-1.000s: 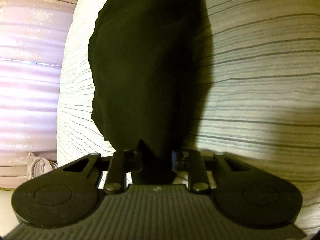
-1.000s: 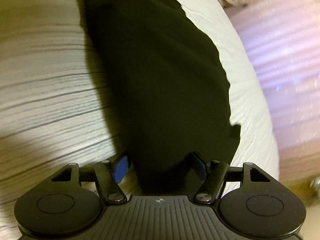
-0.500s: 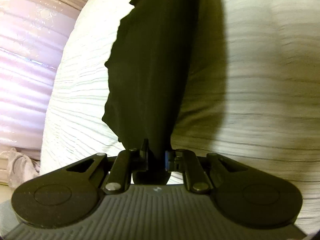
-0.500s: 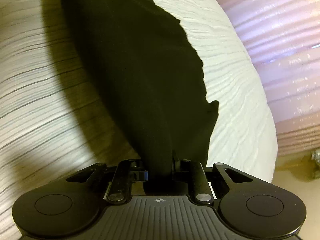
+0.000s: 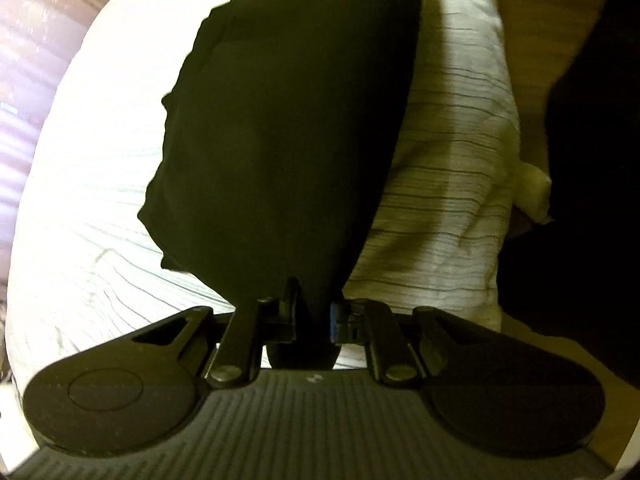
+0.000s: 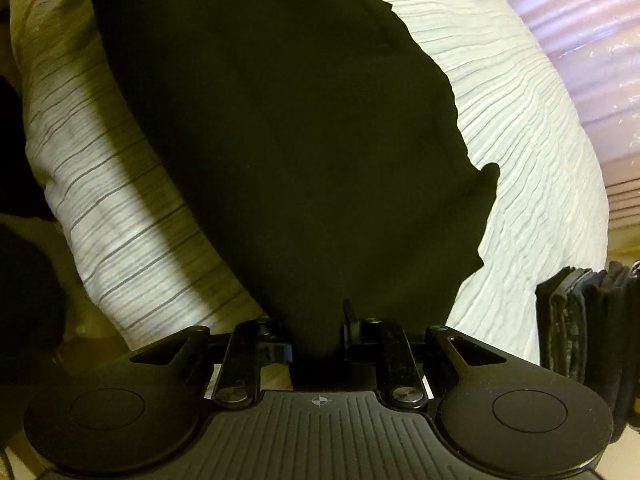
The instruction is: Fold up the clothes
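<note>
Firstly, left wrist view:
Left gripper [image 5: 314,312]: pointed steeply downward; jaws pinching a gathered edge of the black garment [image 5: 288,120], and easing slightly apart while the cloth remained between them.
Black garment position: hung from the jaws and spread away over the striped bedspread [image 5: 440,200]; its left edge was ragged and its right edge ran straight.
Striped bedspread: pale fabric with thin dark lines, brightly lit on the left side and in shadow on the right.
Background, left: a pinkish ribbed surface [image 5: 32,80], blurred.
Background, right: a dark area, too dim to identify.

Next, right wrist view:
Right gripper [image 6: 318,334]: pointed steeply downward; jaws pinching another part of the black garment's [image 6: 280,140] edge, and easing slightly apart with the cloth between them.
Black garment position: fanned out from the jaws across the striped bedspread [image 6: 540,200], with a small pointed corner projecting at its right edge.
Stack of dark folded clothes [image 6: 588,328]: at the right margin, just beside the bedspread's edge and apart from the held garment.
Background, upper right: the pinkish ribbed surface [image 6: 580,20].
</note>
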A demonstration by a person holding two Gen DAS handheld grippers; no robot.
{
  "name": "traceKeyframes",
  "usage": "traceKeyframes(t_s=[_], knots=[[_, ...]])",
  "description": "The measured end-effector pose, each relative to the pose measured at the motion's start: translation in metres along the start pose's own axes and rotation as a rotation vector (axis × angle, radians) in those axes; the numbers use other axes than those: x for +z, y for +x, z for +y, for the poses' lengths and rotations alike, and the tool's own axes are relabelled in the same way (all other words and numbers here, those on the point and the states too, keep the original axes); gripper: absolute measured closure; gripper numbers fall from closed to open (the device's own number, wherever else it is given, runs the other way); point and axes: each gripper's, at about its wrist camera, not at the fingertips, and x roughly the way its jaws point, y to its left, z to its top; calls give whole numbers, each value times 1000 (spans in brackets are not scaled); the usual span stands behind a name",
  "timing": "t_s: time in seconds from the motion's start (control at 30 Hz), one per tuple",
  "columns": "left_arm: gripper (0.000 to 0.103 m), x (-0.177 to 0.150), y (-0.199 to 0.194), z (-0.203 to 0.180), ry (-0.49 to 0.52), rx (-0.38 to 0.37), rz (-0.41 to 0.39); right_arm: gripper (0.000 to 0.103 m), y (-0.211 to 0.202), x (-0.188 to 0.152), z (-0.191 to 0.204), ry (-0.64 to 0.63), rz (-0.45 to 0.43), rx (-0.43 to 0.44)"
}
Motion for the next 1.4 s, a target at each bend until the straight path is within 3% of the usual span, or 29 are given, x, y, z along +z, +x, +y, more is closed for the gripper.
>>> traceKeyframes(t_s=[0.07,0.1,0.2,0.33,0.57,0.9,1.1,1.13,1.17,1.23,1.4], knots=[[79,4,2,-2,-48,-18,51,55,-1,-13,5,-2,-13,-6],[74,6,2,0,-82,-32,76,52,-1,-19,3,2,-15,-5],[74,11,-11,-4,-122,-37,121,52,4,-43,-14,36,2,8],[74,19,-34,-17,-125,-3,144,52,-3,-87,-17,166,103,2],[66,37,-68,-14,-174,62,138,52,-47,-96,-28,378,45,16],[56,17,-71,32,-76,114,24,52,-86,-19,1,519,-58,45],[56,-32,-56,79,36,81,-104,51,-100,54,38,649,1,-29],[56,-40,-55,87,51,75,-122,48,-104,69,46,664,18,-40],[56,-48,-53,94,66,67,-134,33,-107,83,54,677,32,-52],[56,-63,-51,107,112,54,-147,16,-114,111,68,705,36,-82],[48,-85,-52,126,181,68,-189,16,-135,169,95,781,49,-75]])
